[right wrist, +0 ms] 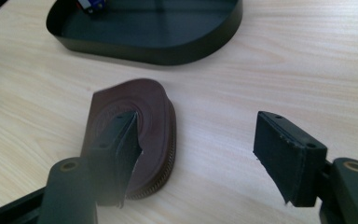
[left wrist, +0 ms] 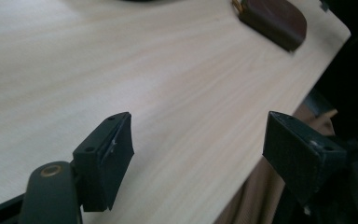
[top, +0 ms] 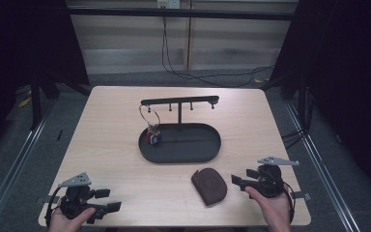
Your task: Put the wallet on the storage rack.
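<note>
Reaching needs your right gripper (top: 235,181): its jaws stand apart and empty, the brown zip pouch (top: 209,186) lying at 9 o'clock just beside them. Your left gripper (top: 108,199) gapes empty, well apart.

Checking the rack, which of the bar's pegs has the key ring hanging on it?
The leftmost peg: the key ring hangs there, keys dangling into the black tray; other pegs are bare.

Left tongs (left wrist: 198,154) spread wide, nothing between pads. Pale wooden desk (left wrist: 121,70) beneath and ahead. Brown pouch (left wrist: 275,21) far ahead, toward right jaw's side, near desk edge, blurred; possibly zip along rim.
</note>
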Available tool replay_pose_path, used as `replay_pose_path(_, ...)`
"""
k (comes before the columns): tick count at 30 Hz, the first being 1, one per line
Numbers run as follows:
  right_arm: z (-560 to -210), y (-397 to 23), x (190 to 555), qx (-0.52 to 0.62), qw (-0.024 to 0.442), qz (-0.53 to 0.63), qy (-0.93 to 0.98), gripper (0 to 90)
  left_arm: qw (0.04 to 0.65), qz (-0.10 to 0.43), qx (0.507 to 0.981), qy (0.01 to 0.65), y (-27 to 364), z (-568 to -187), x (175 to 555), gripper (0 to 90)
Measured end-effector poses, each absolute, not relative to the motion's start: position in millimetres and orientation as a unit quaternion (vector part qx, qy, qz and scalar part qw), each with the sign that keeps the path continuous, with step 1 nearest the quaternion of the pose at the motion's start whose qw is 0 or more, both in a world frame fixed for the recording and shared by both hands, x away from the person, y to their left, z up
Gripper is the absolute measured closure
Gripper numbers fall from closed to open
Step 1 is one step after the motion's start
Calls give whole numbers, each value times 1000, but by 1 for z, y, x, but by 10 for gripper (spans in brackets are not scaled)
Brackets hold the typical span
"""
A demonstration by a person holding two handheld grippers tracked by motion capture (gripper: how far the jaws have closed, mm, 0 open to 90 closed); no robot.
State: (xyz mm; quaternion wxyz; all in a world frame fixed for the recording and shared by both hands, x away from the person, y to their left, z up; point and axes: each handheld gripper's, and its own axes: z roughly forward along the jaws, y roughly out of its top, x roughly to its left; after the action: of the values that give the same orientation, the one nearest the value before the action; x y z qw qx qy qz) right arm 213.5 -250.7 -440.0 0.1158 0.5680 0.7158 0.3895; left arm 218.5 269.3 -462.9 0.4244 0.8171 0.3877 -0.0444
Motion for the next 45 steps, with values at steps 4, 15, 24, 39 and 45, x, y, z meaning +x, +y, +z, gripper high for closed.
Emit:
replay_pose_path(4,-433,-243,218,554,109,383,731,324,434,-48,811,390,272,-463,221,239)
replay_pose_path(15,-431,-210,249,521,44,292,801,398,433,-55,817,376,269,-464,224,239)
replay_pose_path(24,-435,-200,269,532,-14,236,813,356,436,-64,818,370,270,-465,227,230)
replay_pose_path(39,-455,-187,293,539,-93,166,821,365,448,-72,811,370,271,-465,228,220)
replay_pose_path(45,-458,-180,302,553,-104,146,814,428,449,-72,811,368,271,-466,228,214)
